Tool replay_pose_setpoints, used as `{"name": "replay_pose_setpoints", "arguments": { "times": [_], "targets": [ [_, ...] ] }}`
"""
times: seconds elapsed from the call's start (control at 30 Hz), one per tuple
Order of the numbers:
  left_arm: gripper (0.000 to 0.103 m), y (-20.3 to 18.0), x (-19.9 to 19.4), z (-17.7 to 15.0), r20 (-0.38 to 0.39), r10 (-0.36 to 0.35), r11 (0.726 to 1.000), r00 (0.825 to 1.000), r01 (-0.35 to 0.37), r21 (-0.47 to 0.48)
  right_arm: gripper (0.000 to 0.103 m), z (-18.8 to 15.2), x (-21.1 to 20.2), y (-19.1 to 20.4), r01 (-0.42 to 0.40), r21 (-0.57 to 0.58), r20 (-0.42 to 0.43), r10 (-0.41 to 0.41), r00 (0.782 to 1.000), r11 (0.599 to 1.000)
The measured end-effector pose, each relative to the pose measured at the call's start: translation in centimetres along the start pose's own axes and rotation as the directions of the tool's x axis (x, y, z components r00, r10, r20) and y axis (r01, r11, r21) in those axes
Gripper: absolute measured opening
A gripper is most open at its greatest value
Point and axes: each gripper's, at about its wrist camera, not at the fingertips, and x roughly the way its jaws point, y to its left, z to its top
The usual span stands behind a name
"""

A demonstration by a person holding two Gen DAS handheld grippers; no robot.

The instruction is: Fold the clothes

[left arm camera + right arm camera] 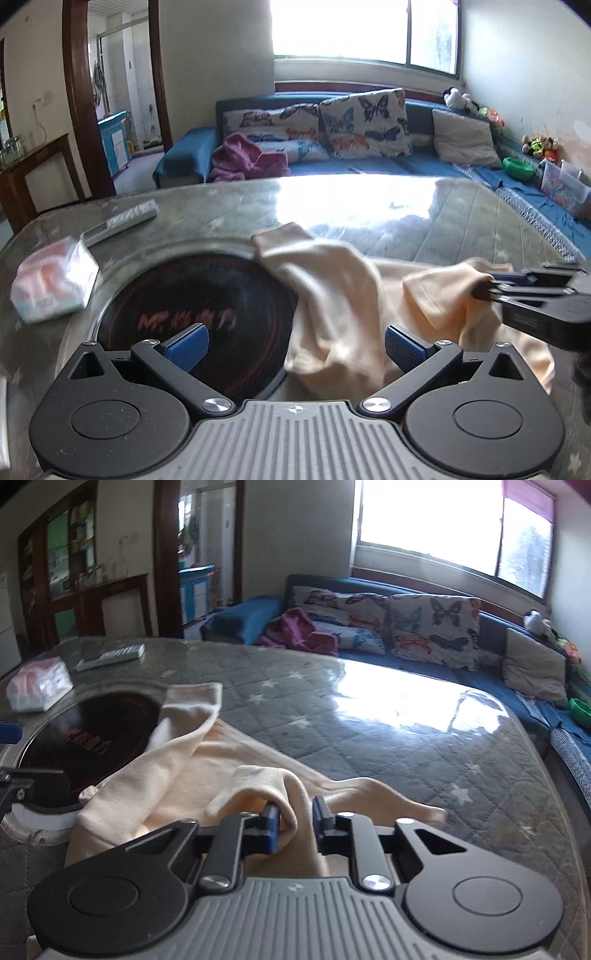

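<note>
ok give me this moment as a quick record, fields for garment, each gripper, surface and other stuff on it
garment: cream garment, crumpled, partly over the dark round hob
left gripper: open, cloth between the pads, not pinched
right gripper: closed onto a raised fold of the garment
surface: glass-topped table over a grey starred quilt
other items: tissue pack, flat box at the far left

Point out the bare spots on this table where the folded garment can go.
Free: the quilted cover beyond the cream garment, toward the sofa, is bare.

Crowded: the left side holds the black round cooktop, tissue pack and remote. The right gripper pinches the garment; the left gripper is open.
</note>
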Motion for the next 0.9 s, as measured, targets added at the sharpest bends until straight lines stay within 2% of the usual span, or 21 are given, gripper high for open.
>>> {"name": "replay_pose_setpoints", "arguments": {
  "times": [0.13, 0.23, 0.3, 0.4, 0.47, 0.5, 0.57, 0.6, 0.67, 0.77, 0.9],
  "targets": [
    [0.103, -0.8, 1.6, 1.2, -0.003, -0.044, 0.999, 0.999, 0.044, -0.001, 0.004, -0.4, -3.4, -2.6, 0.05, 0.072, 0.073, -0.055, 0.996, 0.996],
    [0.103, -1.8, 2.7, 1.7, -0.007, -0.069, 0.997, 0.998, 0.069, 0.019, 0.003, -1.5, -6.6, -4.7, 0.117, 0.132, 0.122, -0.133, 0.984, 0.984],
    [0.102, -2.6, 3.4, 1.9, -0.011, -0.082, 0.996, 0.997, 0.083, 0.046, 0.003, -2.6, -8.5, -6.1, 0.151, 0.178, 0.12, -0.173, 0.977, 0.972],
    [0.097, -3.8, 4.8, 1.8, -0.034, -0.096, 0.992, 0.995, 0.098, 0.084, 0.009, -3.6, -10.0, -7.5, 0.142, 0.2, 0.101, -0.165, 0.981, 0.969],
    [0.09, -4.3, 5.7, 1.6, -0.064, -0.106, 0.989, 0.992, 0.112, 0.092, 0.01, -3.6, -9.8, -7.5, 0.129, 0.179, 0.085, -0.146, 0.986, 0.975],
    [0.088, -4.6, 6.2, 1.5, -0.079, -0.111, 0.988, 0.991, 0.119, 0.095, 0.014, -3.5, -9.4, -7.3, 0.11, 0.174, 0.079, -0.125, 0.989, 0.979],
    [0.065, -4.7, 6.9, 1.2, -0.104, -0.112, 0.986, 0.988, 0.124, 0.109, 0.026, -3.0, -8.5, -6.6, 0.056, 0.164, 0.07, -0.068, 0.995, 0.985],
    [0.059, -4.5, 7.1, 1.0, -0.116, -0.123, 0.985, 0.986, 0.136, 0.109, 0.034, -2.7, -7.9, -6.0, 0.036, 0.146, 0.07, -0.047, 0.996, 0.989],
    [0.029, -4.0, 7.5, 0.6, -0.14, -0.151, 0.981, 0.979, 0.165, 0.098, 0.037, -1.8, -6.0, -4.0, -0.014, 0.085, 0.063, 0.008, 0.998, 0.996],
    [0.012, -3.0, 7.0, 0.3, -0.132, -0.177, 0.979, 0.975, 0.189, 0.081, 0.043, -0.8, -3.3, -1.6, -0.054, 0.021, 0.041, 0.053, 0.998, 0.998],
    [0.007, -1.1, 5.4, 0.1, -0.102, -0.18, 0.982, 0.978, 0.184, 0.028, 0.045, 0.3, 0.0, 1.0, -0.073, -0.046, 0.017, 0.074, 0.997, 0.996]
  ]
}}
